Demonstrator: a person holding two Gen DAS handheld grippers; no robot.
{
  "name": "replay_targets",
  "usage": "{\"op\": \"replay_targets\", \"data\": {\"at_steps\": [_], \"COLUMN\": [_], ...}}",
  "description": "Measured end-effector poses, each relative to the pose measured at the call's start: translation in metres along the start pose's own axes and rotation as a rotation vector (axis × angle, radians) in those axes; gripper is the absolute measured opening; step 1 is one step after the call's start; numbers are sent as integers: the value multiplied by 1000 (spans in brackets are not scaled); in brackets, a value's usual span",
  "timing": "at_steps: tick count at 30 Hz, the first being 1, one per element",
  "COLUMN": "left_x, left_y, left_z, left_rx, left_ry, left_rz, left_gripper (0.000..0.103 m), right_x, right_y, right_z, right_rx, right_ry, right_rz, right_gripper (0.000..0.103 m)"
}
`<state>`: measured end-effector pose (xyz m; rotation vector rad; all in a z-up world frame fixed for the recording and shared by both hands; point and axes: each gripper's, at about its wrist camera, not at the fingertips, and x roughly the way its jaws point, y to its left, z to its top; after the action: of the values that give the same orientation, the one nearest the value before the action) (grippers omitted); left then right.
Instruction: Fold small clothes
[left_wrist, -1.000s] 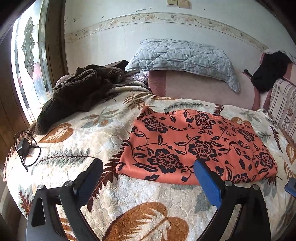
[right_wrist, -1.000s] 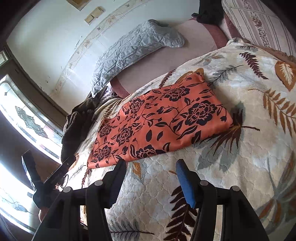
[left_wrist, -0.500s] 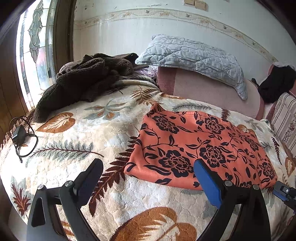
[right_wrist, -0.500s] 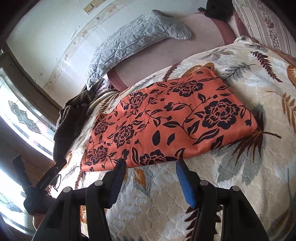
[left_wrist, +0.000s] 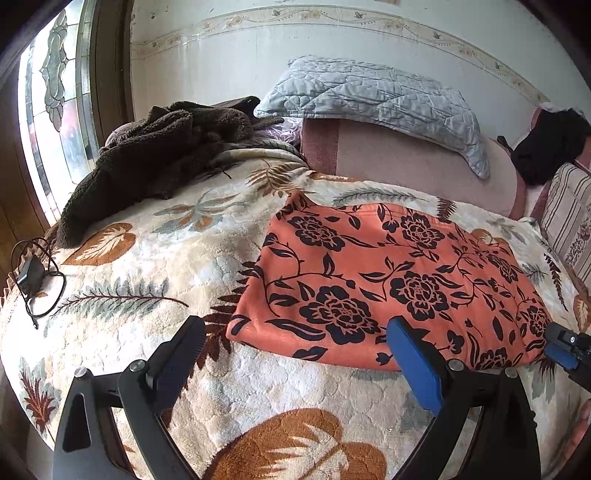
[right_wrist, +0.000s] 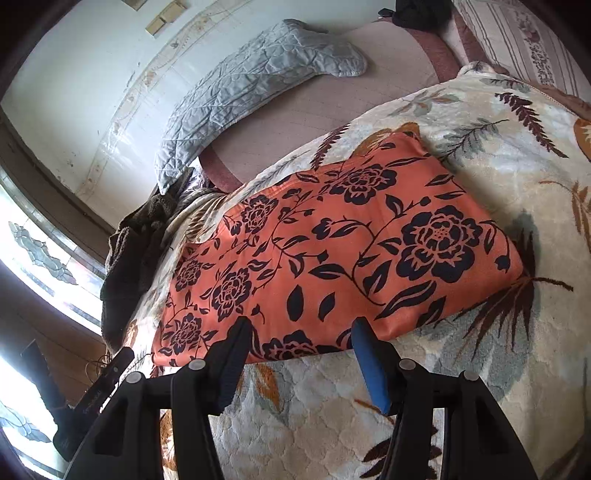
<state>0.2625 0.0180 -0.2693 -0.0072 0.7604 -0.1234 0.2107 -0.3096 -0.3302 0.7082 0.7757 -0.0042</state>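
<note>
Left wrist view showed the left tongs (left_wrist: 295, 349) nearest, their two black arms spread wide and holding nothing, poised just above the cream plush bedspread with a brown and grey leaf print (left_wrist: 155, 273). Just past the tips lay the orange garment printed with black roses and leaves (left_wrist: 388, 280), flat, already doubled into a long rectangle, its near edge a rounded fold. It looked soft, thin and light, likely to drape and slide rather than hold shape, so a pinch through both layers at a near corner seemed the surest hold.

Right wrist view showed the right tongs (right_wrist: 301, 334) also spread apart and empty, their tips at the garment's near folded edge; contact could not be confirmed.

Farther back lay a dark brown fleece heap (left_wrist: 155, 155), then a pale blue quilted pillow (left_wrist: 376, 99) against the wall.
</note>
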Motion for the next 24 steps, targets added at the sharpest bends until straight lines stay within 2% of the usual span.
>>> {"op": "replay_targets", "data": {"at_steps": [5,9,12,16,18,20,24], "left_x": [23,49,67,106,122,122,107], "left_y": [-24,-48,-52,-51,-57,-64,-54], "left_z": [6,25,34,27,17,10,11], "left_rx": [56,140,128,83,138,200,159], "left_ry": [54,46,61,210,258,224,230], "left_rz": [-35,11,7,4,57,76,40], "left_gripper": [98,98,98,98,98,99,98], "right_x": [10,21,29,48,63,85,76], "right_y": [-6,-9,-17,-21,-24,-29,-22], "right_z": [17,31,42,56,60,58,55], "right_rx": [9,-10,1,7,9,18,-4], "right_ry": [-11,-20,-21,-8,21,99,82], "right_rz": [-6,-33,-44,-55,-54,-85,-98], "right_gripper": [59,58,58,58,58,57,56]}}
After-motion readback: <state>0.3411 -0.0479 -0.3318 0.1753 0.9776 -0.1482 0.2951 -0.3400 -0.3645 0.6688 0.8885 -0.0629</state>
